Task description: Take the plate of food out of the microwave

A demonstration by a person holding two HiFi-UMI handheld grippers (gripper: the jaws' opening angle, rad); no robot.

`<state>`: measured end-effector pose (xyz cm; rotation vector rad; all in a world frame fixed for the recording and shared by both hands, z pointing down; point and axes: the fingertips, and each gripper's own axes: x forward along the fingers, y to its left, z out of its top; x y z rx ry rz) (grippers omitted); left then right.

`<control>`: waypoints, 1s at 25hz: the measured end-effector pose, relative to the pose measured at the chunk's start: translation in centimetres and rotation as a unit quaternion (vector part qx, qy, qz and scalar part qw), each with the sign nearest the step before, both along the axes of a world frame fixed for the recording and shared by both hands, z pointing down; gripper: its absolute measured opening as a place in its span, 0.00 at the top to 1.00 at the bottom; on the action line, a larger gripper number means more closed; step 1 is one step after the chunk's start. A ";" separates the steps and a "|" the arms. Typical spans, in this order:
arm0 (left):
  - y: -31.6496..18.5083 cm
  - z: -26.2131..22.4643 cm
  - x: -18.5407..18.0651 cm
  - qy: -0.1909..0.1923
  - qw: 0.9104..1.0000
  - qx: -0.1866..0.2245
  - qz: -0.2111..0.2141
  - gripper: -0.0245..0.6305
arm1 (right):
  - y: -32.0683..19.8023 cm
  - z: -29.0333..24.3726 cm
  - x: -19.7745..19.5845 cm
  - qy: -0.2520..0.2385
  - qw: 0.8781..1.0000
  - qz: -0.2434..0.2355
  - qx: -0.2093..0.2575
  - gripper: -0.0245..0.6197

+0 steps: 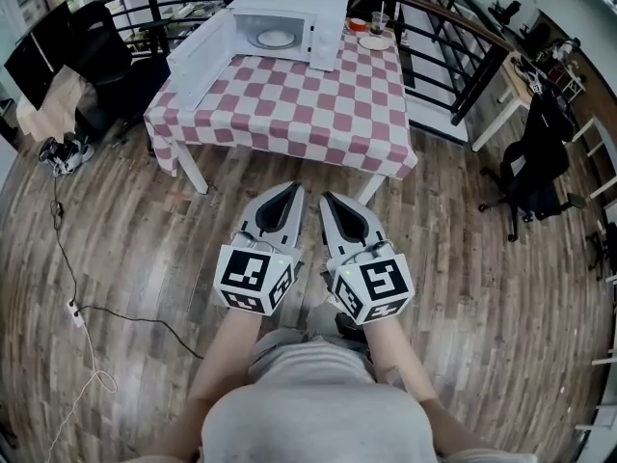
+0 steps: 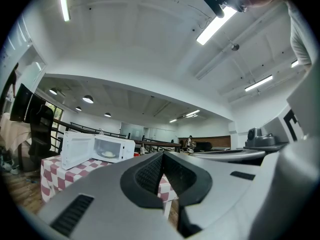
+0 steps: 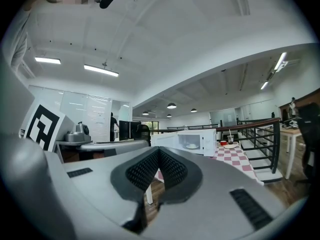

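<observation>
While plate [image 1: 275, 39] sits in microwave [image 1: 324, 37], jaws closed.

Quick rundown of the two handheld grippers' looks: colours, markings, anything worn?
Left gripper and right gripper: light grey tapered shells, dark inserts, black ribbed pads on the fingers. Each carries a white cube with black square markers. The person wears a grey shirt.

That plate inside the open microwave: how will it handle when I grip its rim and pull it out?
The plate looks like rigid white crockery: probably stiff, smooth, and slippery under a thin rim grip. It is shallow and seems to carry a low pale heap of food, which may slide if tilted. Knocked against the microwave opening, it could chip.
</observation>
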<state>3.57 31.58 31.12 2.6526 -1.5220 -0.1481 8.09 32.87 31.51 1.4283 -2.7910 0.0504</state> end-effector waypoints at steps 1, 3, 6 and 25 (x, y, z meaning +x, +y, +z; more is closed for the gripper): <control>-0.2 0.0 0.0 0.000 1.000 0.000 -0.001 0.96 | -0.2 0.0 -0.1 0.000 1.000 -0.001 -0.001 0.92; -0.8 0.1 0.0 0.000 1.000 -0.001 -0.001 0.96 | -0.8 0.2 -0.1 -0.002 1.000 -0.003 -0.002 0.92; -1.7 0.3 0.1 0.000 1.000 -0.002 -0.003 0.96 | -1.8 0.6 -0.1 -0.004 1.000 -0.006 -0.006 0.92; -11.9 1.2 0.1 -0.009 1.000 -0.019 -0.015 0.96 | -12.2 1.6 0.2 -0.009 0.999 -0.025 -0.019 0.92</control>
